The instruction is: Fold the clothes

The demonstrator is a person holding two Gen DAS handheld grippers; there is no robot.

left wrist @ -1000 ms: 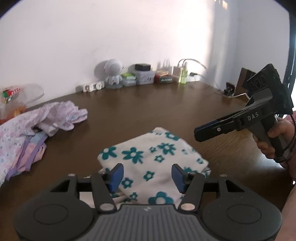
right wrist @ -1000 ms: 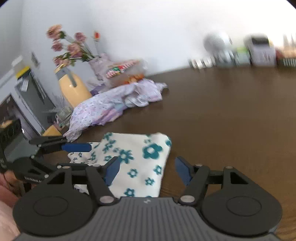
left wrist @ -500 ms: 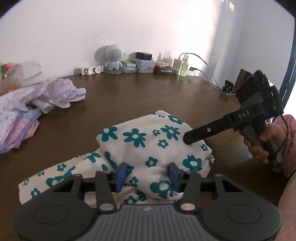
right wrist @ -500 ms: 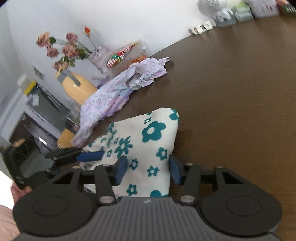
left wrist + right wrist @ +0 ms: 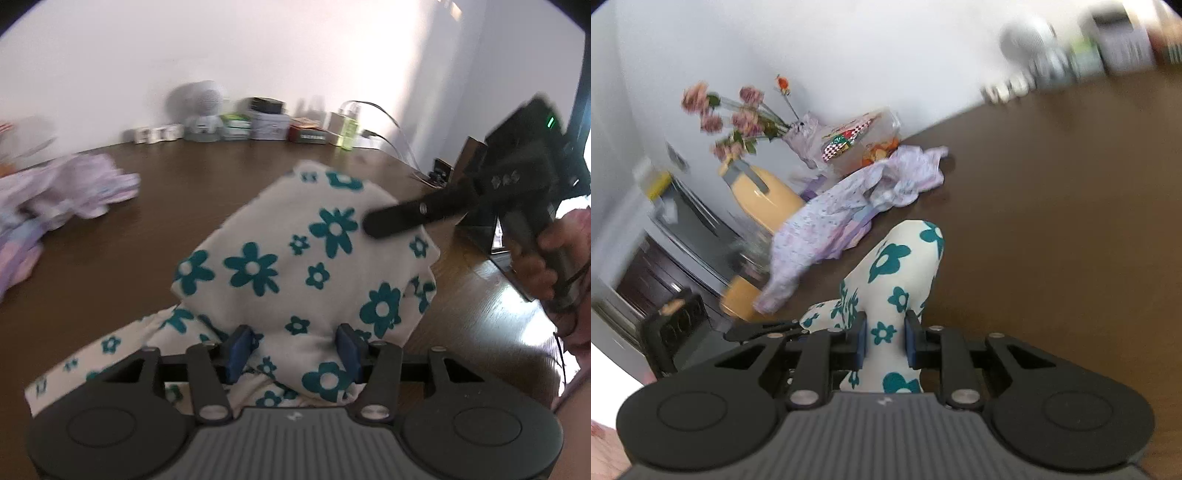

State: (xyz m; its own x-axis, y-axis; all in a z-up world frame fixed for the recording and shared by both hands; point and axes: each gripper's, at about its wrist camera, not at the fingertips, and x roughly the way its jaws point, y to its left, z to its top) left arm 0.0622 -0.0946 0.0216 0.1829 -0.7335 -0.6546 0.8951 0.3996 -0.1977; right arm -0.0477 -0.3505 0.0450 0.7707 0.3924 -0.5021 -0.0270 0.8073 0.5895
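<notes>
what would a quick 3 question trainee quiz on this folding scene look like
1. True or false: the right gripper is pinching the floral cloth.
2. Which lies beside the purple garments at the wall? A) laptop B) vase of flowers C) kettle
3. Fill in: the cloth's flowers are ____ on white.

Key: 1 true. 2 B. 3 teal. Extra: the left gripper has cloth between its pads, which stand well apart, on the brown table.
</notes>
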